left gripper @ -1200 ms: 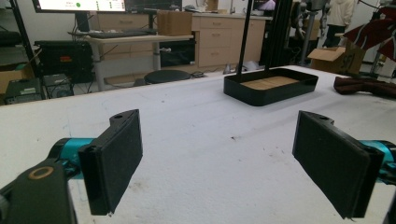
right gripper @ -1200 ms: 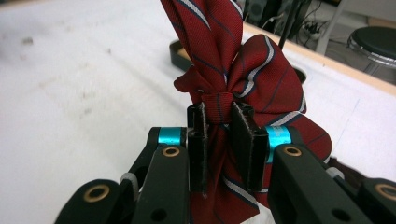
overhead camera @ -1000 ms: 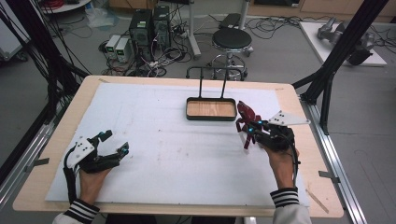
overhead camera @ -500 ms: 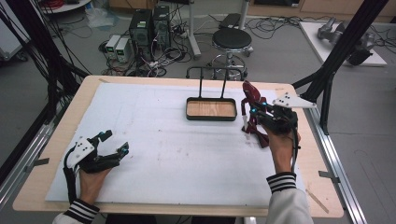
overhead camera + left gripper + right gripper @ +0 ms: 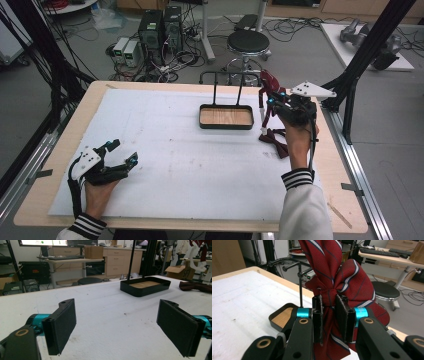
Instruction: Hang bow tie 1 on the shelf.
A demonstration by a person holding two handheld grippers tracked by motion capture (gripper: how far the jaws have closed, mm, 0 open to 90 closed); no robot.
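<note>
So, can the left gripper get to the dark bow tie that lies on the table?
Probably not easily: the left gripper rests open at the near left corner, and the dark bow tie lies far right, beside the right hand.

The right gripper [image 5: 271,96] is held up off the table [image 5: 165,200], close beside the right end of the black tray [image 5: 226,117] and a little above its rim, with its jaws pointing toward the table's far edge. Both pads are pressed together on the knot of a red striped bow tie [image 5: 334,272] (the jaws almost meet). The right forearm in its striped cuff reaches up from the near edge. The left gripper [image 5: 123,152] rests low, well apart from the tray on its near-left side, jaws spread wide with nothing between the pads [image 5: 61,325].
</note>
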